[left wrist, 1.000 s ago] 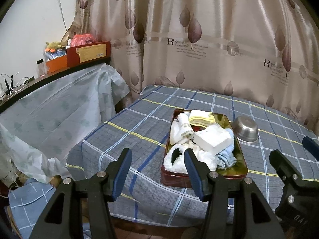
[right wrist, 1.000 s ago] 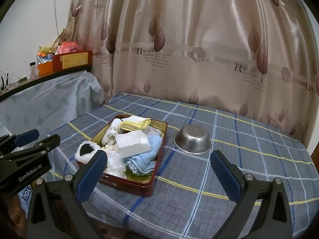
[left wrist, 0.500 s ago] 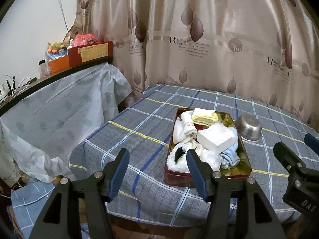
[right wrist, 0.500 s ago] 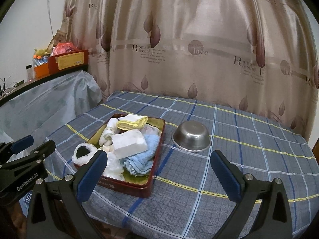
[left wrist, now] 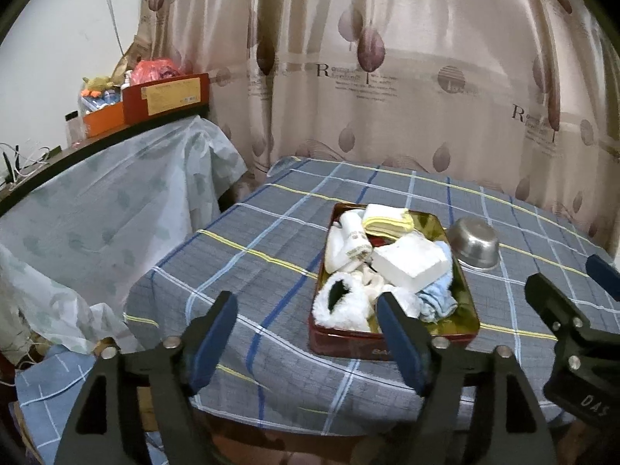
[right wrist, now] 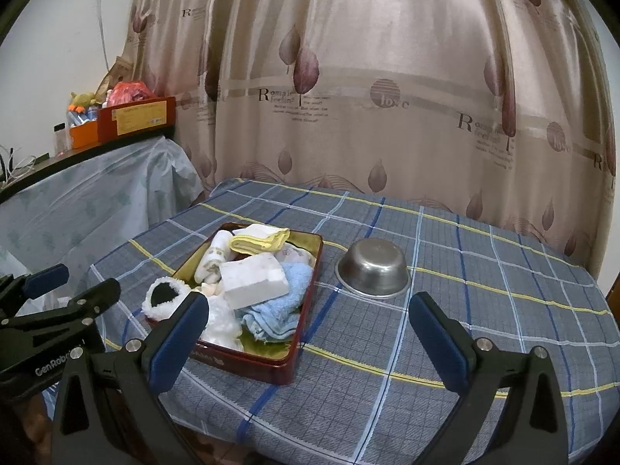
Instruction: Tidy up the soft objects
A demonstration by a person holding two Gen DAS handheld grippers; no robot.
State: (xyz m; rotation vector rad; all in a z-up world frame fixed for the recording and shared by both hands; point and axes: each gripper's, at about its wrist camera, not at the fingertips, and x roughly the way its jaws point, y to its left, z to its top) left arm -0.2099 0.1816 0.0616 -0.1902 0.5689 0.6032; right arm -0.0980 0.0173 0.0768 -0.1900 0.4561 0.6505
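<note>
While both grippers have drawn back from the table over the last second, the tin (right wrist: pixel 248 364) and all in it have shrunk in both views and nothing in it has shifted. The left gripper (left wrist: pixel 306 343) and right gripper (right wrist: pixel 306 339) hang short of the near edge, jaws spread wide, gripping nothing. Soft things lie heaped in the tin: a yellow cloth (right wrist: pixel 257 241) at 12 o'clock, a blue towel (right wrist: pixel 277 312) at 4, a fluffy slipper (right wrist: pixel 162 296) at 8, a white block (right wrist: pixel 254 279) on top (probably foam; too blurred to be sure). An upturned bowl (right wrist: pixel 372 268) stands just beside the tin at 3 o'clock. Such a retreat suits either a finished tidy or a pause before sorting.
</note>
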